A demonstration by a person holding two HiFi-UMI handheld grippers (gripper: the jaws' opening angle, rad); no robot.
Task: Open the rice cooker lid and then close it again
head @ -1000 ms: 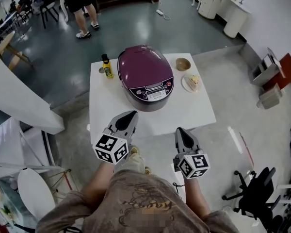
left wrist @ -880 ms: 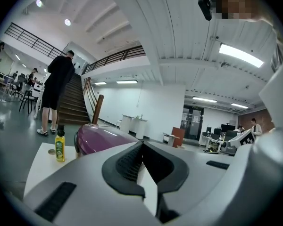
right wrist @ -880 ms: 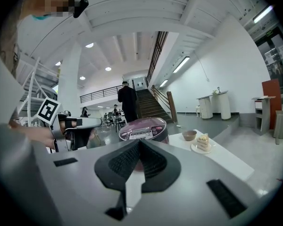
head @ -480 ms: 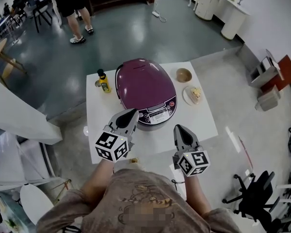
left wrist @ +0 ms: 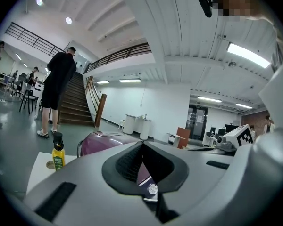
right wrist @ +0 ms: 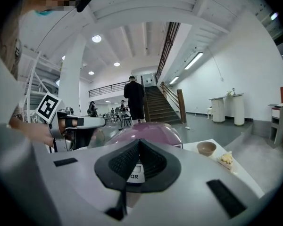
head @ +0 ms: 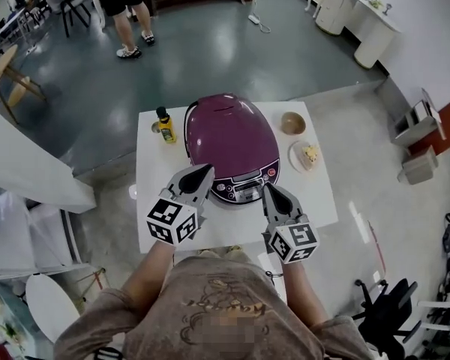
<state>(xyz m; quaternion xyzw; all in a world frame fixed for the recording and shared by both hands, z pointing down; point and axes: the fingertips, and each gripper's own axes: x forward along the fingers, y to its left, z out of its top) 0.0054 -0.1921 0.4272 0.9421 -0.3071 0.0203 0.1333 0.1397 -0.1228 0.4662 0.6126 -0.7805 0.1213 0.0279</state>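
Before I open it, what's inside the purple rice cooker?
The inside is hidden: the rice cooker has its lid shut over it. Only the purple shell and front control panel show.

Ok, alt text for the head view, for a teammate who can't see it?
A closed purple rice cooker sits on a white table, with the left gripper and right gripper, both shut, pointing at its front. A yellow bottle, a bowl and a plate of food flank it.
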